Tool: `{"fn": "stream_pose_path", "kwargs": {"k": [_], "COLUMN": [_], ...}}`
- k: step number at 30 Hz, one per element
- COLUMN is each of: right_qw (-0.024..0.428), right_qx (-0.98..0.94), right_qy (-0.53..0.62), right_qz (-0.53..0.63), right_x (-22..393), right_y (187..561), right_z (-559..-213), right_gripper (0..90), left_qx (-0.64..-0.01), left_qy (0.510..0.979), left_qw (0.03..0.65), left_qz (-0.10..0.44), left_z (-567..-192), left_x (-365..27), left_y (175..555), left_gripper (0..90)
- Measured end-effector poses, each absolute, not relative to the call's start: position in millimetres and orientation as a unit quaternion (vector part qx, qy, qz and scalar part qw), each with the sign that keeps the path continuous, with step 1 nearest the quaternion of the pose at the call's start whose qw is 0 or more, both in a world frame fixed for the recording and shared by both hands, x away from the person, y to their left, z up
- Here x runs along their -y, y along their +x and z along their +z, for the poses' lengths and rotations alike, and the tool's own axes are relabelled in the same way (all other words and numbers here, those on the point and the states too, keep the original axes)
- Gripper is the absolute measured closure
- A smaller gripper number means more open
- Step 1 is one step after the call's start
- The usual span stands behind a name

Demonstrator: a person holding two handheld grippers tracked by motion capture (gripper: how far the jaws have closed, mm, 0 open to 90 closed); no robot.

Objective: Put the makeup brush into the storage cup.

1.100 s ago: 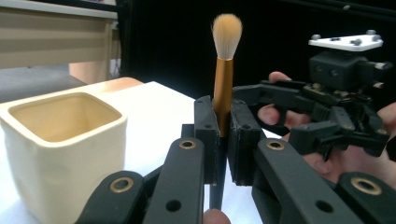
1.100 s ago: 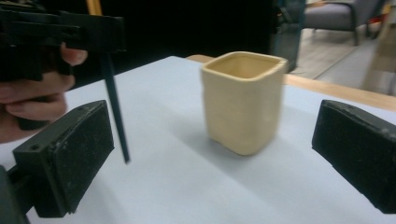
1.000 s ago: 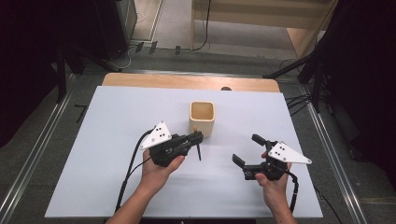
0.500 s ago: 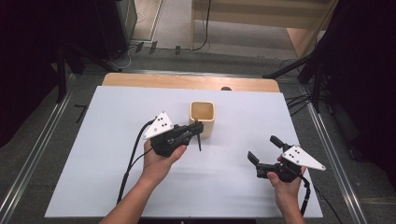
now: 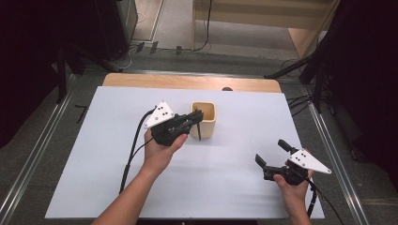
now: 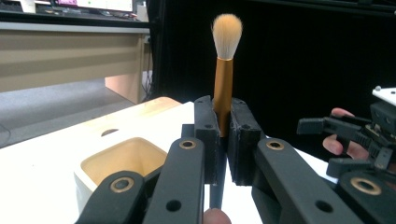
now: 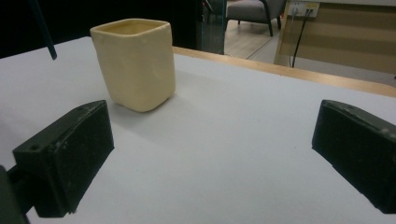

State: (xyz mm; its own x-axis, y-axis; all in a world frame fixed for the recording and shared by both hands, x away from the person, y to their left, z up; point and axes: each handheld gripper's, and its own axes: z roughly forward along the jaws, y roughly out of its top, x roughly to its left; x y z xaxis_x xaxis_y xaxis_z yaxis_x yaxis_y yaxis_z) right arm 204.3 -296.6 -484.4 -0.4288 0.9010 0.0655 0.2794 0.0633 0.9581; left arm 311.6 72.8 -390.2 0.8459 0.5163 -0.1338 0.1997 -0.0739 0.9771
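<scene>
Both claws moved: left claw [image 5: 197, 115] carried brush [image 6: 223, 70] beside cup [image 5: 205, 118].

White-topped table [image 5: 94, 154] with wooden far edge, cream square cup [image 5: 205, 119] standing on it

we note the cup [image 5: 205, 119] at table [image 5: 94, 154] centre, toward the far edge. left gripper [image 5: 196, 117] with brush [image 6: 223, 79] sits just left of it; right gripper [image 5: 271, 153] near right, well apart.
</scene>
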Motion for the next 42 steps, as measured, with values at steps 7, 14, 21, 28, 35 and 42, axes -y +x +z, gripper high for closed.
{"fn": "stream_pose_path", "kwargs": {"k": [7,14,21,28,35,42], "right_qw": [0.293,0.289,0.289,0.289,0.289,0.287], "right_qx": [-0.669,-0.674,-0.676,-0.676,-0.677,-0.678], "right_qy": [0.45,0.447,0.444,0.444,0.442,0.441], "right_qz": [0.514,0.512,0.512,0.513,0.513,0.512], "right_x": [299,296,295,295,295,294], "right_y": [208,208,209,209,209,208], "right_z": [-492,-494,-495,-495,-495,-494], "right_gripper": [0.0,0.0,0.0,0.0,0.0,0.0], "left_qx": [-0.254,-0.258,-0.264,-0.264,-0.268,-0.279], "left_qy": [0.712,0.703,0.694,0.685,0.68,0.684], "left_qw": [0.64,0.646,0.651,0.655,0.655,0.645], "left_qz": [0.137,0.149,0.159,0.181,0.193,0.197], "left_z": [-383,-376,-371,-372,-377,-386], "left_x": [-74,-74,-75,-73,-70,-68], "left_y": [322,331,336,342,346,351], "left_gripper": [84.8,84.8,84.8,84.7,84.7,84.6]}}
